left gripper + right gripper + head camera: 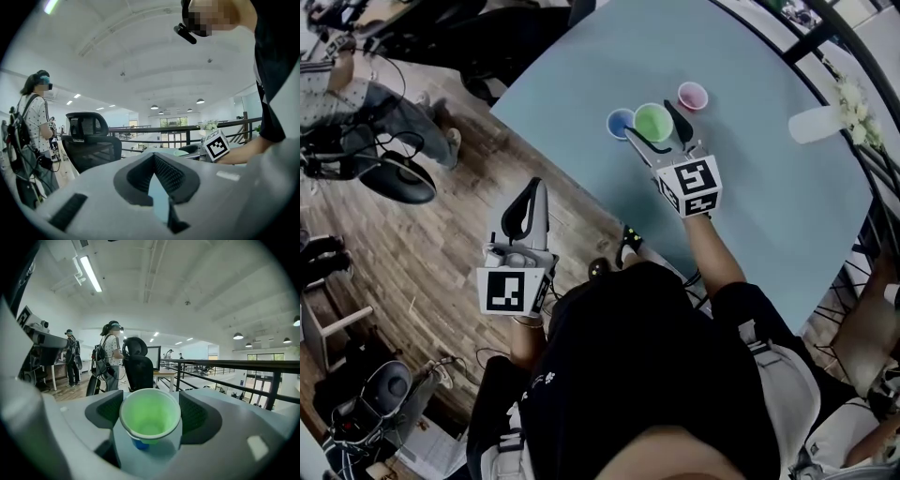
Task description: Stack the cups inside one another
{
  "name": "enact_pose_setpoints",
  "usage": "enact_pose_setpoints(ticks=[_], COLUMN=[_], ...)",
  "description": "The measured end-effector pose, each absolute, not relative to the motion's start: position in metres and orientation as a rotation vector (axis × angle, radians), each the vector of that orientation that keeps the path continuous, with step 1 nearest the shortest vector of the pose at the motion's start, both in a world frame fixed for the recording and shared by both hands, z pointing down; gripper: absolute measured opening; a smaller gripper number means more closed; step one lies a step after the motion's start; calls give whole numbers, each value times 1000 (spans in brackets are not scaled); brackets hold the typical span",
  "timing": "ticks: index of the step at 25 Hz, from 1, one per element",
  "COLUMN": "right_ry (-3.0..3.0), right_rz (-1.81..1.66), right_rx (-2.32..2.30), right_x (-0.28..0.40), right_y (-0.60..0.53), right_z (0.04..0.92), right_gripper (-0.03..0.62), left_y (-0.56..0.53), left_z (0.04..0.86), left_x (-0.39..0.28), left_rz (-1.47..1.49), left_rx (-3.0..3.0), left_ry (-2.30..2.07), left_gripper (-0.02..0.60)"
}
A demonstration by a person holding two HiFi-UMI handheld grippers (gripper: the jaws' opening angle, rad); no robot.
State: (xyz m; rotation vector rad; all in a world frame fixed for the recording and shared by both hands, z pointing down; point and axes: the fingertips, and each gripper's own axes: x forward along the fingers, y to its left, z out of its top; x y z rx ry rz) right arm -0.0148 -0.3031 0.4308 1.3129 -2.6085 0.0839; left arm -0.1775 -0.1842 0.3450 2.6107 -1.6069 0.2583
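A green cup point(654, 123) sits between the jaws of my right gripper point(649, 119), whose pads press its rim on both sides. In the right gripper view the green cup point(150, 420) tilts towards the camera, and a bit of the blue cup point(137, 444) shows just below it. The blue cup point(620, 123) stands on the light blue table point(750, 206), touching the green cup's left side. A pink cup point(693, 96) stands apart, further back and to the right. My left gripper point(532, 187) hangs shut and empty over the wooden floor, off the table's near-left edge.
A white vase of flowers point(823, 122) lies towards the table's right edge by a black railing point(862, 56). A black office chair point(91, 143) and a person with a backpack point(33, 136) stand beyond the table. Gear and cables litter the floor point(384, 169).
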Motion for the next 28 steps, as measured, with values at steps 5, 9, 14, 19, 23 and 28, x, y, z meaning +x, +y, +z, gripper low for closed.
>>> enact_pose_setpoints(ticks=[5,9,14,19,23,28], right_ry=[-2638,-2648,-2647,-2629,-2609,-2577], right_rz=[84,100,116,142,158,180], right_rx=[1251,1215,1189,1136,1097,1071], right_x=[-33,-44,-48,-56,-60,-64], right_y=[-309,-318,-325,-330,-329,-332], right_z=[436,445,454,475,490,509], right_gripper=[367,367,367,367,367,367], left_y=[-174,-171,-167,-167,-165,-165], left_z=[346,347,347,351,351,352], left_x=[-188,-197,-205,-213,-216,-222], left_rz=[249,287,296,302,310,333], left_rx=[2559,2534,2476,2439,2428,2385], left_ry=[-1670,-1715,-1768,-1809,-1834,-1863], left_gripper=[-8,-8,-8,-8,-8,-8])
